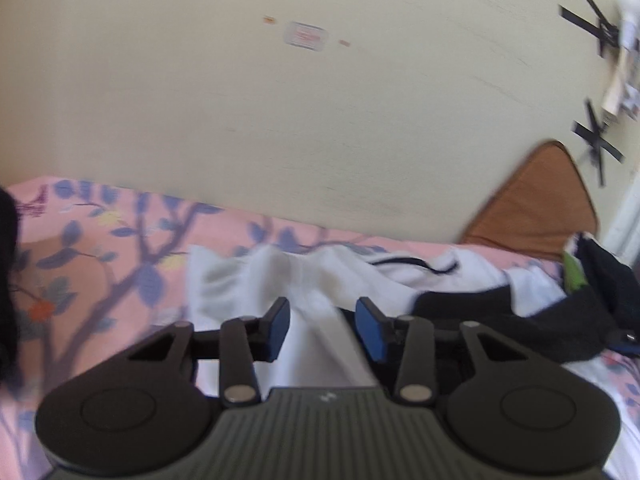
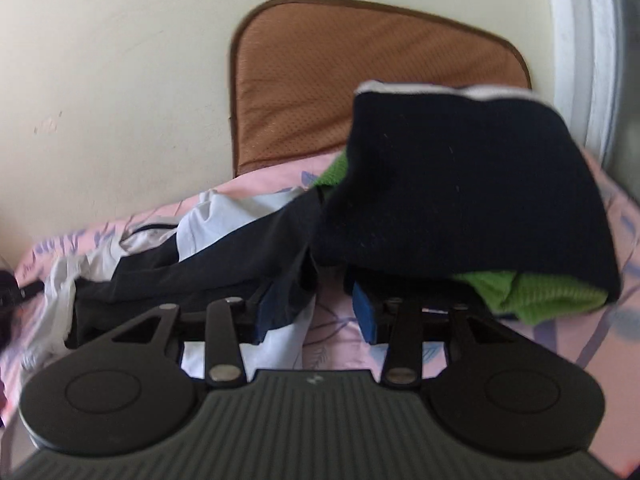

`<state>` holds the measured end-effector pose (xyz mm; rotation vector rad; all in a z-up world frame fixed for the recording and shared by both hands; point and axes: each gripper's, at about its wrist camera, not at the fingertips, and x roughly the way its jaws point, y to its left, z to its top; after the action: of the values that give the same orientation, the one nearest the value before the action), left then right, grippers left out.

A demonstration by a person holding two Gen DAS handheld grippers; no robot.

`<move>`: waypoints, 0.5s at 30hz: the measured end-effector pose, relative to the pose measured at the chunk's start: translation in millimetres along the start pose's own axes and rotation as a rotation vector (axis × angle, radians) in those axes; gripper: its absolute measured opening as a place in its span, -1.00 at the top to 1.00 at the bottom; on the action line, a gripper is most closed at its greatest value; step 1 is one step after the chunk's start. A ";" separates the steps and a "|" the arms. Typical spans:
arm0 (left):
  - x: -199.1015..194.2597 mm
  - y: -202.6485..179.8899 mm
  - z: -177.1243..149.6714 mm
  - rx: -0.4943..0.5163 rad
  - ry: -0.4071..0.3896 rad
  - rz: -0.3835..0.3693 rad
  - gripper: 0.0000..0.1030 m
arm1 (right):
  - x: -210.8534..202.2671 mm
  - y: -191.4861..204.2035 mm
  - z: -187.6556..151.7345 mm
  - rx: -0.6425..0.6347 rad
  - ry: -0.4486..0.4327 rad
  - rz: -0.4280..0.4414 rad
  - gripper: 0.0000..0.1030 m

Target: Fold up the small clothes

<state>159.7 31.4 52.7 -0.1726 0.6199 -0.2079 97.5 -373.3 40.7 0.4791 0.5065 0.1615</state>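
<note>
A white garment (image 1: 288, 276) lies crumpled on the pink floral bedsheet (image 1: 100, 240). My left gripper (image 1: 322, 326) is open just above it, with white cloth between the blue pads. A black garment (image 1: 520, 320) lies to its right. In the right wrist view my right gripper (image 2: 316, 308) is open over the sheet, its left finger under an edge of the black garment (image 2: 224, 264). A folded pile, a dark navy piece (image 2: 460, 184) over green cloth (image 2: 532, 292), sits just ahead and right. The white garment (image 2: 224, 216) lies to the left.
A cream wall (image 1: 280, 120) rises behind the bed. A brown mesh cushion (image 2: 360, 80) leans on it at the right, also in the left wrist view (image 1: 536, 204). Black tape crosses (image 1: 600, 144) mark the wall. A dark object (image 1: 6, 280) sits at the left edge.
</note>
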 end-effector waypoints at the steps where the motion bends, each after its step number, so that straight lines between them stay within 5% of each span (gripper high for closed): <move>1: 5.7 -10.7 0.5 0.016 0.025 -0.029 0.41 | 3.0 -0.1 -1.8 0.020 -0.004 0.027 0.38; 2: 11.4 -20.5 0.6 0.028 0.051 -0.058 0.47 | 1.0 4.1 -4.8 0.023 -0.018 0.048 0.80; 3: 17.4 -29.8 0.3 0.037 0.078 -0.087 0.52 | -9.1 10.4 -8.1 0.023 -0.051 0.059 0.87; 5: 26.7 -46.0 -1.8 0.060 0.109 -0.121 0.62 | -33.9 31.0 -6.3 -0.020 -0.157 0.117 0.87; 9: 42.9 -72.8 -5.9 0.091 0.127 -0.129 0.62 | -67.8 48.6 15.7 -0.119 -0.357 0.093 0.88; 15: 78.3 -92.2 -6.6 0.088 0.179 -0.102 0.62 | -40.0 12.3 20.1 -0.009 -0.294 0.050 0.88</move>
<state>205.0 -77.4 24.3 -0.1017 0.7794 -0.3514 72.7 -381.1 79.1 0.4970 0.2066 0.1387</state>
